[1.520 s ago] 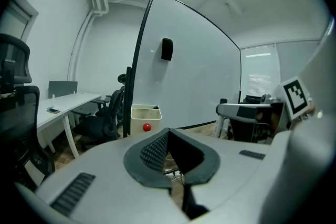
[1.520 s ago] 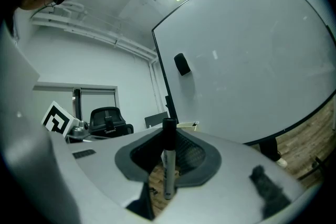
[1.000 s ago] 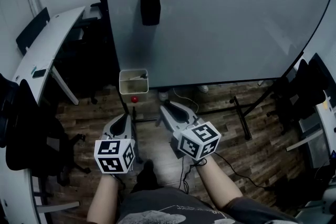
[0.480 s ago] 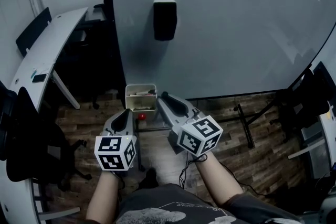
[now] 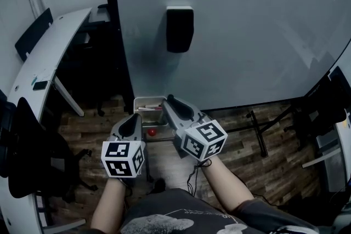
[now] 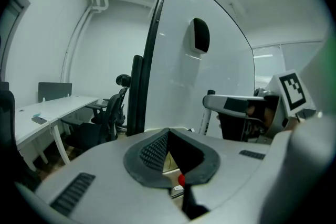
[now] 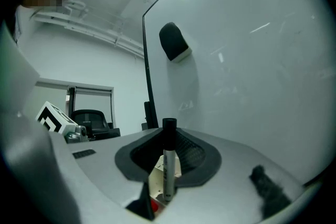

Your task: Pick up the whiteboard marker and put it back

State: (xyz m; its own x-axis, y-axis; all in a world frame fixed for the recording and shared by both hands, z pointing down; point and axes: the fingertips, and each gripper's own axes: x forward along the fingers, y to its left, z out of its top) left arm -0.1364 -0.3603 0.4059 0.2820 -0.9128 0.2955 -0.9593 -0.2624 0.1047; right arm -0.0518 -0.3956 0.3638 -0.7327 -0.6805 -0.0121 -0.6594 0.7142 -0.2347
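Note:
A whiteboard marker [image 7: 168,162], white with a black cap, stands upright between the pads of my right gripper [image 7: 168,168], which is shut on it. From the left gripper view the same marker [image 6: 205,117] sticks down from the right gripper [image 6: 231,105]. In the head view the right gripper [image 5: 169,100] reaches over the white marker tray [image 5: 143,101] at the foot of the whiteboard [image 5: 247,35]; the marker is hidden there. My left gripper [image 5: 131,119] hangs just left of it, below the tray, jaws shut and empty [image 6: 167,134].
A black eraser [image 5: 180,29] sticks to the board. A small red round thing [image 5: 152,131] sits under the tray. A white desk [image 5: 49,57] and dark chairs [image 5: 22,150] stand at the left; the board's stand legs [image 5: 258,129] cross the wooden floor at the right.
Both grippers have moved forward towards the whiteboard. The right gripper's tip now overlaps the tray, and the board and eraser look closer. The marker stays gripped.

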